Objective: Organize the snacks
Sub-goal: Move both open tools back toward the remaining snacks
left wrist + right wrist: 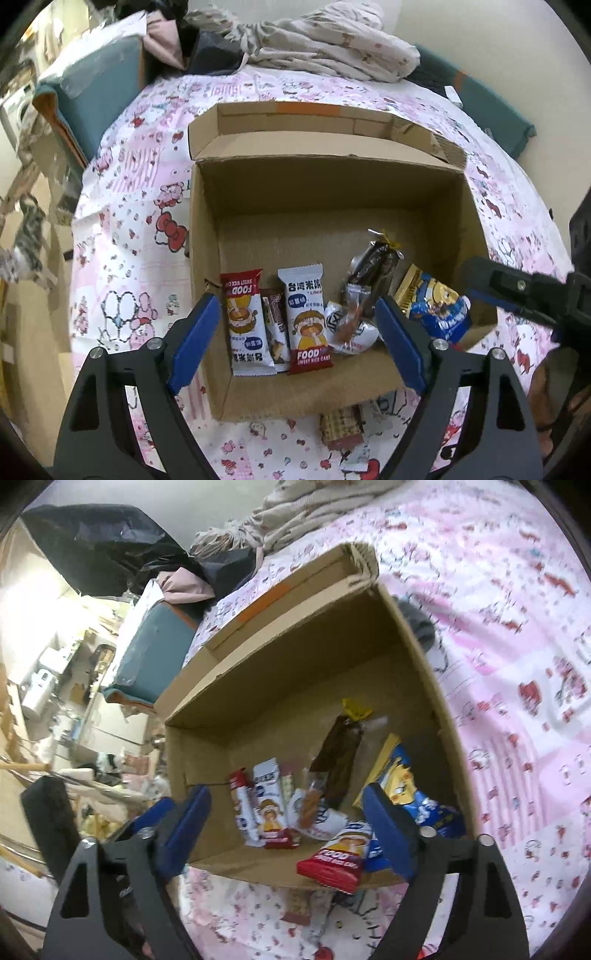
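Note:
An open cardboard box lies on a pink cartoon sheet. Along its near side lie two red-and-white rice cake packets, a brown bar, a white round packet, a dark packet with a yellow tie and a blue-and-gold packet. My left gripper hangs open above the row, holding nothing. My right gripper is open over the box's near right corner. Another rice cake packet lies loose between its fingers, close to the right-hand pad, over the box's front wall.
A wafer snack lies on the sheet just in front of the box. A bundle of bedding and a teal cushion sit behind the box. Off the bed's left edge the room is cluttered.

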